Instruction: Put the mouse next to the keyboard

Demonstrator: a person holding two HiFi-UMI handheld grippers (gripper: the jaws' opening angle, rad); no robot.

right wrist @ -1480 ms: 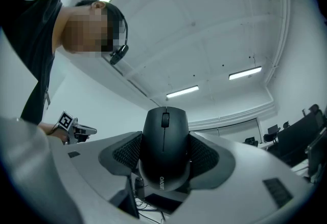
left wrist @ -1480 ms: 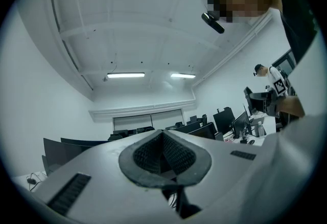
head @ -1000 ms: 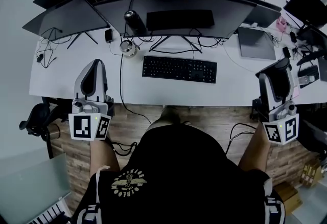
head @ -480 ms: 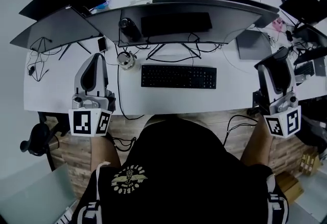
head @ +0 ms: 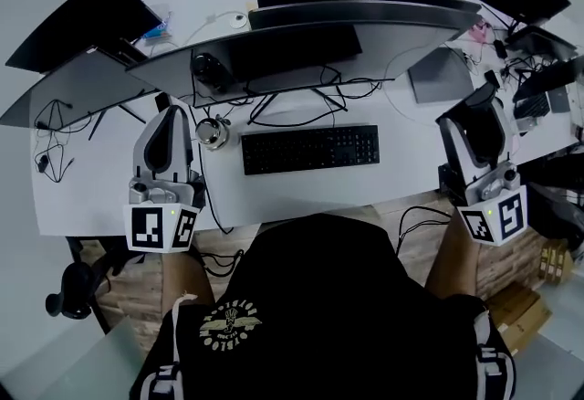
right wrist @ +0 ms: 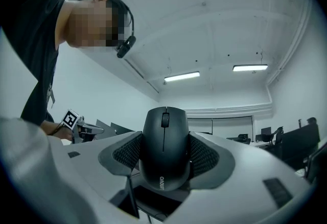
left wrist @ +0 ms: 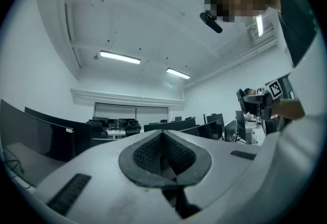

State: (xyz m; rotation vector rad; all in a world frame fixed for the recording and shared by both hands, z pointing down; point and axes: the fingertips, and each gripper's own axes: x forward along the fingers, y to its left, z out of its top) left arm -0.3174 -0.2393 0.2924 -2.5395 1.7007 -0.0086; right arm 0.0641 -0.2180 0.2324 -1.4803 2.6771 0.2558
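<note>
The black keyboard (head: 310,149) lies on the white desk (head: 401,174) in front of the curved monitor. A black mouse (right wrist: 164,146) sits clamped between the pads of my right gripper (right wrist: 164,138), buttons facing the camera. In the head view that right gripper (head: 475,110) hovers over the desk's right front part, to the right of the keyboard, and the mouse (head: 481,135) shows as a dark shape in it. My left gripper (head: 170,118) is held left of the keyboard. Its pads (left wrist: 148,154) press together with nothing between them, and both gripper views point up at the ceiling.
A wide curved monitor (head: 301,47) stands behind the keyboard, with more screens (head: 73,15) at left and back. A metal cup (head: 212,131) and cables (head: 292,106) sit by the keyboard's left end. A grey laptop (head: 440,74) lies at the right.
The head camera has swung, so the desk appears tilted and shifted. Both grippers keep their places near the desk's front edge. The right one still grips the mouse.
</note>
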